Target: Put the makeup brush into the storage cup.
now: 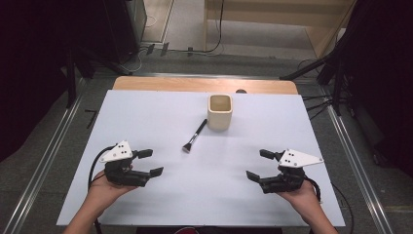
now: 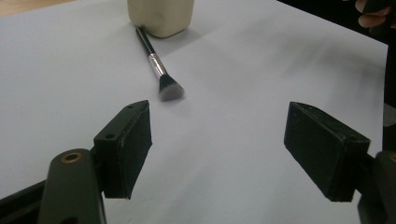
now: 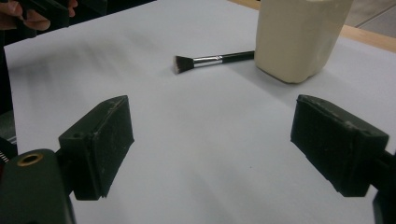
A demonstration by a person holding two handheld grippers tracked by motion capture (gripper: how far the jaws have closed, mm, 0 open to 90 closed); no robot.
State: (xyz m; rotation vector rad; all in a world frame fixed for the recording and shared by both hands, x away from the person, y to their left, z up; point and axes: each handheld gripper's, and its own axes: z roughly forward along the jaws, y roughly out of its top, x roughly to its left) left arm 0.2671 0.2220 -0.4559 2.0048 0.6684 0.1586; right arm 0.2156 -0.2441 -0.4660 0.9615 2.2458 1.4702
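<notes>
Left gripper (image 1: 151,163) wide, empty | right gripper (image 1: 258,165) wide, empty | brush (image 1: 194,136) touching cup (image 1: 219,112) | no readable writing

A black-handled makeup brush (image 1: 194,136) lies flat, handle end touching the upright cream cup (image 1: 219,112), bristles pointing away.

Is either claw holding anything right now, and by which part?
Nothing is held. Left claw and right claw are both open; the brush lies untouched on the table.
</notes>
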